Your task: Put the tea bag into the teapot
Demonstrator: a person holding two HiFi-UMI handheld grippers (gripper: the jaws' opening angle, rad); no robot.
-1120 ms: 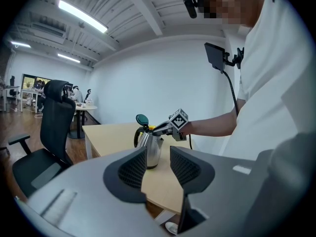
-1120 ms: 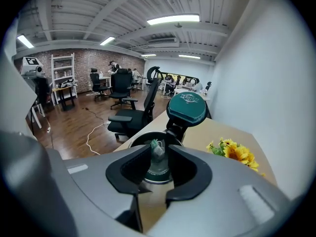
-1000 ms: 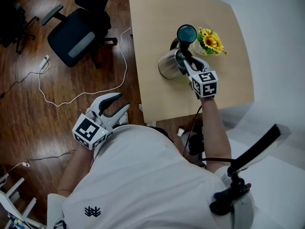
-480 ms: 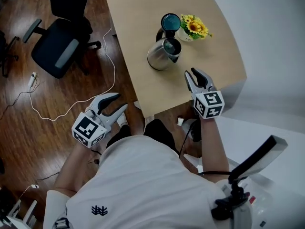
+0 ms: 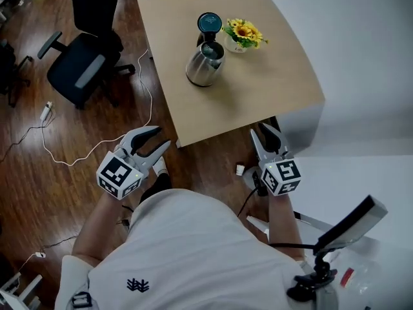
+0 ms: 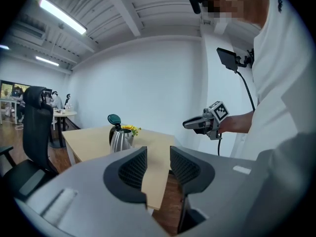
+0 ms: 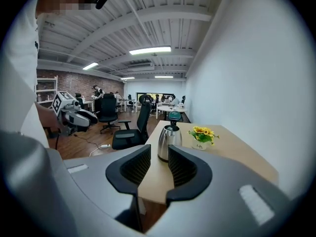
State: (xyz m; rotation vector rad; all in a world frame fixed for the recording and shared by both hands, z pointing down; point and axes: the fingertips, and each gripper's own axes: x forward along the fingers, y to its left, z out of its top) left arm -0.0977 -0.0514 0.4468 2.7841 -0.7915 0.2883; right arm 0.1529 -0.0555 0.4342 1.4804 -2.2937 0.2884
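Observation:
A steel teapot [image 5: 204, 66] with its teal lid [image 5: 210, 22] flipped up stands on the wooden table [image 5: 271, 89]; it also shows as the teapot [image 6: 120, 139] and the teapot [image 7: 169, 142] in the gripper views. No tea bag is visible in any view. My right gripper [image 5: 261, 131] hangs off the table's near edge, well short of the teapot, open with nothing between its jaws [image 7: 159, 164]. My left gripper [image 5: 161, 136] is over the floor to the left of the table, also open and empty [image 6: 158, 162].
A small pot of yellow flowers [image 5: 244, 34] stands just right of the teapot. A black office chair [image 5: 84, 70] is left of the table. A white cable [image 5: 147, 89] lies on the wooden floor. A white wall runs along the right.
My right gripper has pulled back from the teapot's mouth to beyond the table's near edge. The person has stepped away from the table. The left gripper has hardly moved.

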